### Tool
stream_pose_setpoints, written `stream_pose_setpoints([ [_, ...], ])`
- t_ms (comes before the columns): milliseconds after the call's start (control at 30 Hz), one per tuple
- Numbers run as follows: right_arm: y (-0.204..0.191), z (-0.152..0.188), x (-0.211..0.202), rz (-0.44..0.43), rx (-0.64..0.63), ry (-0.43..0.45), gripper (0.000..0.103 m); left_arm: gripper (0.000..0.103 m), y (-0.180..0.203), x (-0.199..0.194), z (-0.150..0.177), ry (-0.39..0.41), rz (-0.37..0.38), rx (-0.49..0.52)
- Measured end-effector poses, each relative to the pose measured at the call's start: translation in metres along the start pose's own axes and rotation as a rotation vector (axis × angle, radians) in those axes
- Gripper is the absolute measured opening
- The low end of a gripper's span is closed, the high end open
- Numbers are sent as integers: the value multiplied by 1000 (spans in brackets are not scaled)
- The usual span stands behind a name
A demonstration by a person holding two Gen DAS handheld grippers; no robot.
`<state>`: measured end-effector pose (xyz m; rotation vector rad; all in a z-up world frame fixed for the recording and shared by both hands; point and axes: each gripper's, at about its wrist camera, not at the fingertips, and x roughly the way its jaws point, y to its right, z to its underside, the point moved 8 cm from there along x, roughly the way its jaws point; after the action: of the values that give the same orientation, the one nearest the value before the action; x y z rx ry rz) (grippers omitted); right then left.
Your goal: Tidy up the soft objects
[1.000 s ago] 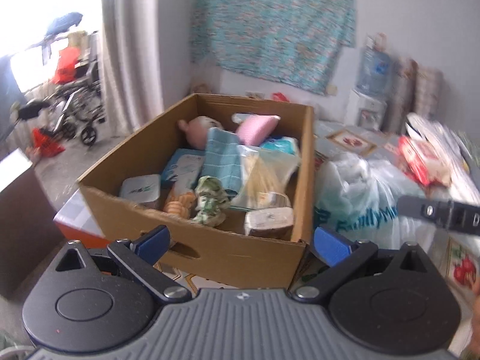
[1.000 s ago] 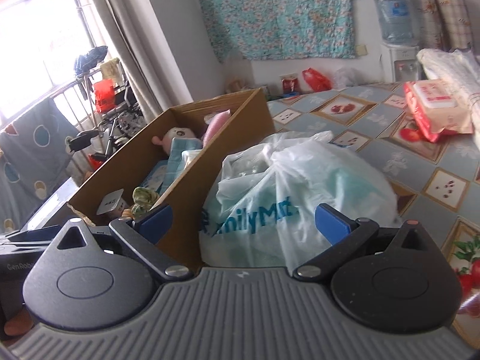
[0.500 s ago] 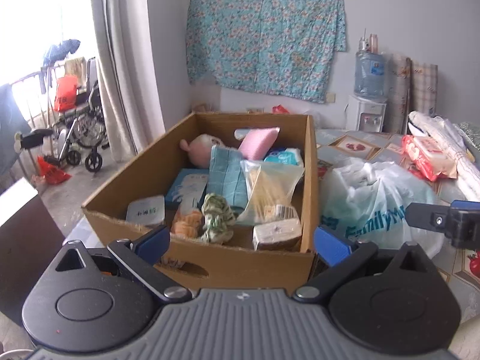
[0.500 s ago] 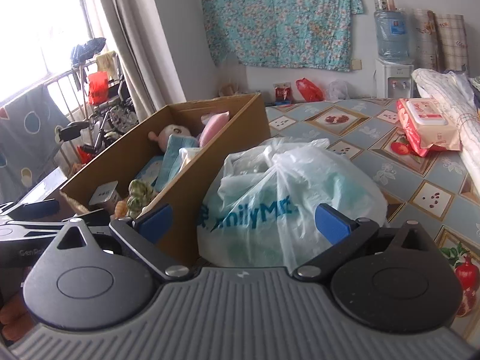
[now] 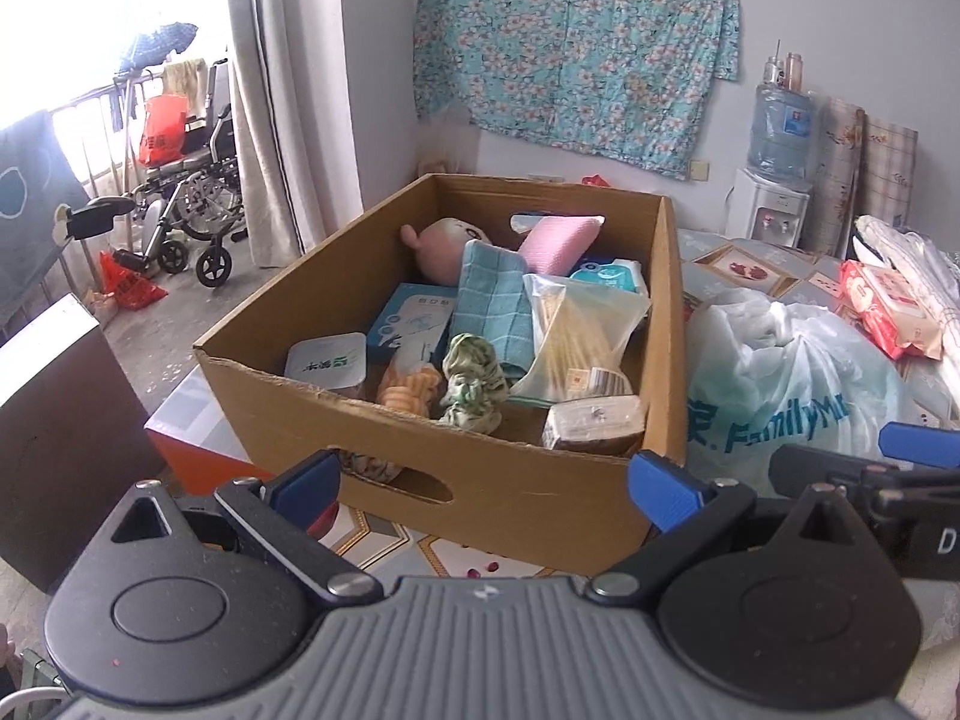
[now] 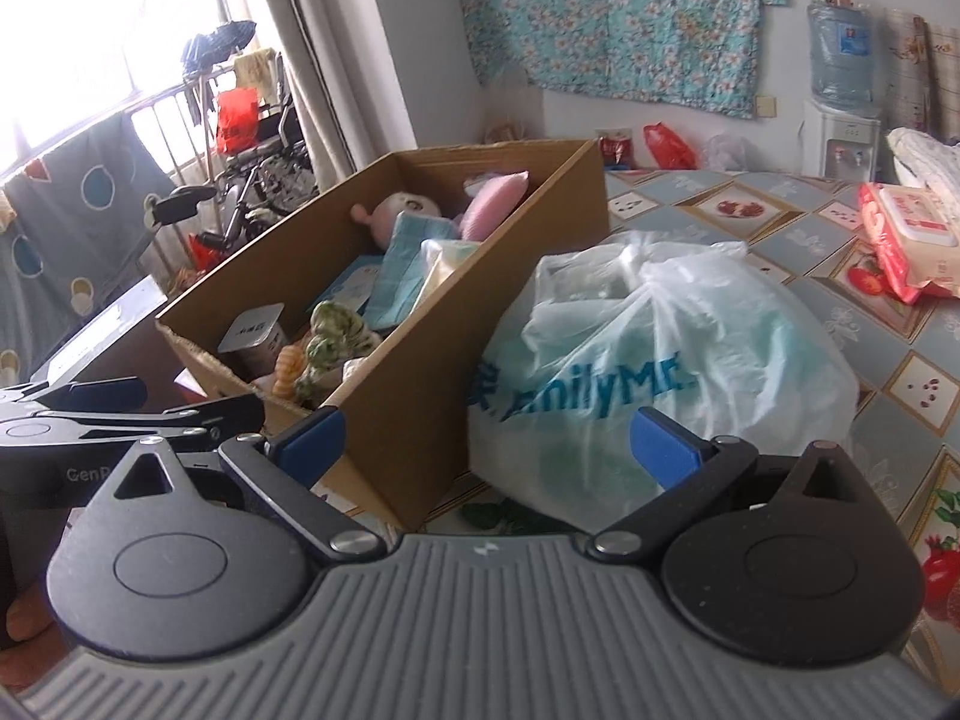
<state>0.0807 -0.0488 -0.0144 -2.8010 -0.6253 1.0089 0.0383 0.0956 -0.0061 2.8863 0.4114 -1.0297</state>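
Cardboard box (image 5: 480, 492) is crammed with soft items: pink pillow (image 5: 561, 243), plush doll (image 5: 441, 246), teal cloth (image 5: 495, 303), green-patterned rag (image 5: 474, 381). White plastic bag (image 6: 648, 354) is seen touching the box's right wall on the patterned table (image 6: 780, 222). Left gripper (image 5: 483, 486) and right gripper (image 6: 486, 441) are both spread wide, nothing grasped.

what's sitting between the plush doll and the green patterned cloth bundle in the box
In the left wrist view, a folded teal checked towel lies between the plush doll and the green patterned cloth bundle.

A white plastic bag (image 6: 654, 360) (blue lettering) sits touching the open cardboard box (image 6: 420, 354).
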Motion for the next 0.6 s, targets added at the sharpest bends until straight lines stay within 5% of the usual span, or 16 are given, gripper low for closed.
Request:
stream_pose_setpoints([
  [600, 1, 9, 17, 22, 9, -45, 102, 103, -5, 4, 8, -19, -36, 18],
])
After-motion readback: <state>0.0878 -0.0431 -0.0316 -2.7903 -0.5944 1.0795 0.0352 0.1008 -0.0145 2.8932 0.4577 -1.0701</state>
